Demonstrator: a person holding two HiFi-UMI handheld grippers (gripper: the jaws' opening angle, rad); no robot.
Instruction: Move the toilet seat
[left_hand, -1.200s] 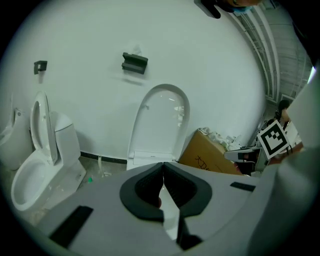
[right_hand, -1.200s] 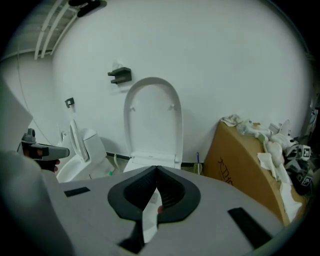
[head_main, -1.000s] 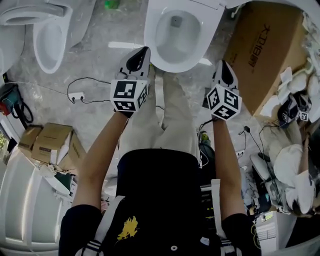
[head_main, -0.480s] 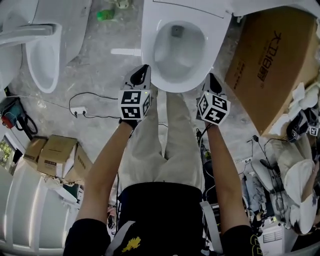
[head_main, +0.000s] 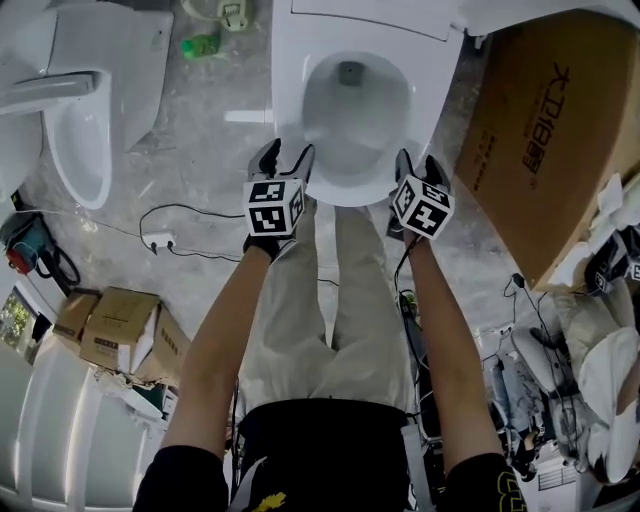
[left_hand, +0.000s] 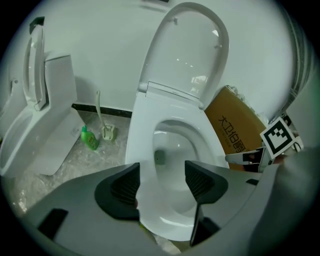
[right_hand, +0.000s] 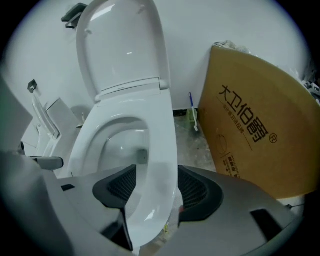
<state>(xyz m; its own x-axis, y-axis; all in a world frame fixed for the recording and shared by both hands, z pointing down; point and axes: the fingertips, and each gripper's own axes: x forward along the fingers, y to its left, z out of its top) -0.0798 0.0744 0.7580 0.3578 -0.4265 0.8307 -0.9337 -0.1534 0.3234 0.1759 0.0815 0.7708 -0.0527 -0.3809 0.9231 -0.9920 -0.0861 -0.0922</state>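
Down at the front of the toilet now, with the toilet seat (head_main: 290, 105) lying flat on the bowl (head_main: 350, 95) and the lid (left_hand: 186, 55) standing upright against the wall behind; opening up on the left gripper (left_hand: 161, 182), straddling the front-left curve of the seat, one pad outside the ring and one inside, nothing pinched yet; opening on the right gripper (right_hand: 152, 187) as well, straddling the front-right curve, outer pad close to the edge but seemingly not pressing; looks like the set-up for a two-sided lift; best to slide both in a touch deeper so the ribbed pads cover the full width of the ring, not just its lip; close evenly, both sides together, firm enough for a glossy surface likely to slip; then raise in an arc about the back edge, keeping the two level so as not to twist the ring; worth minding the cardboard box (head_main: 540, 130) just beside the bowl on the right, and easing off before meeting the lid rather than slamming into it.
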